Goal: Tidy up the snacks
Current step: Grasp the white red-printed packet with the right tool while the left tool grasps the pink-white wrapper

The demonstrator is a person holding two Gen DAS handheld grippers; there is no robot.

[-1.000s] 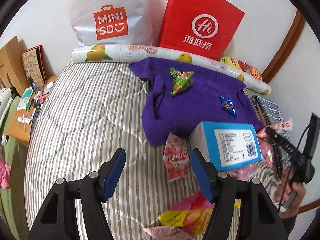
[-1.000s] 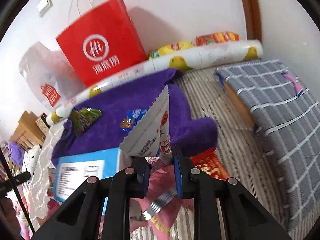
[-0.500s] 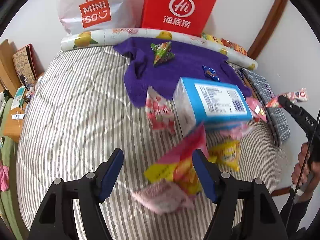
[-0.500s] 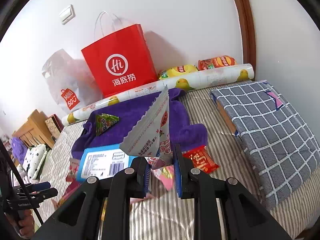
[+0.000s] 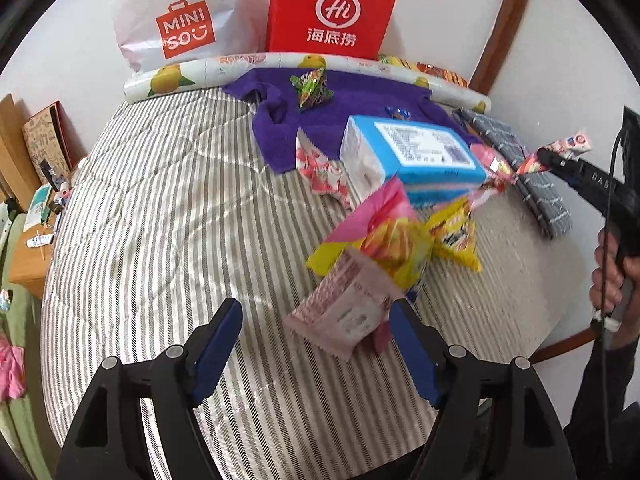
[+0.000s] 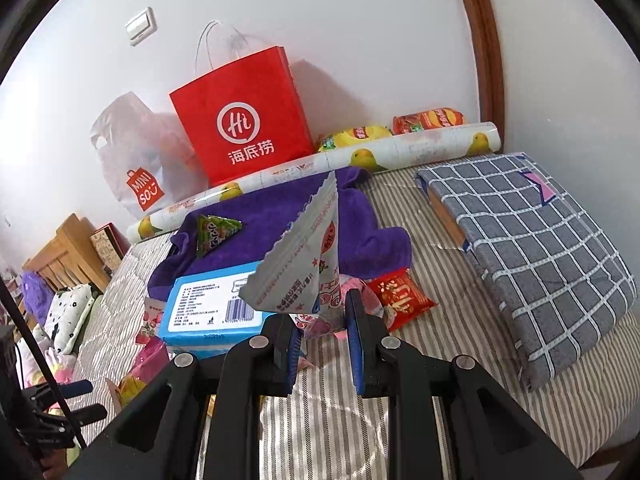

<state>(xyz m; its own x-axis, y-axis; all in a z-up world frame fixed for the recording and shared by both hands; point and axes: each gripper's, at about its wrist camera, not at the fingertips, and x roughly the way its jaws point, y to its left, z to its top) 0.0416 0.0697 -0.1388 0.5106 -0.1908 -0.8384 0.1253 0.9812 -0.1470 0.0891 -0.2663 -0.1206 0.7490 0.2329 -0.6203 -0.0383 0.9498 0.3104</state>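
Observation:
My right gripper point(image 6: 322, 336) is shut on a white and pink snack packet point(image 6: 308, 264) and holds it up above the bed; it also shows at the right of the left wrist view point(image 5: 560, 148). My left gripper point(image 5: 316, 344) is open and empty above the striped bed point(image 5: 160, 220). Just ahead of it lie a pale pink packet point(image 5: 344, 312), a pink and yellow bag point(image 5: 392, 236) and a yellow packet point(image 5: 456, 236). A blue box point(image 5: 416, 152) lies behind them. A green packet point(image 5: 312, 86) and a small blue candy point(image 5: 396, 112) lie on a purple towel point(image 5: 340, 116).
A red paper bag point(image 5: 332, 12), a white Miniso bag point(image 5: 176, 20) and a fruit-print roll point(image 5: 240, 68) stand along the wall. A grey checked cushion point(image 6: 532, 248) lies at the right. A red packet point(image 6: 400, 292) lies beside it. A wooden side table point(image 5: 28, 208) is at left.
My left gripper has pulled back and risen, so the snack pile sits farther ahead. My right gripper has lifted the white and pink packet higher and back from the pile.

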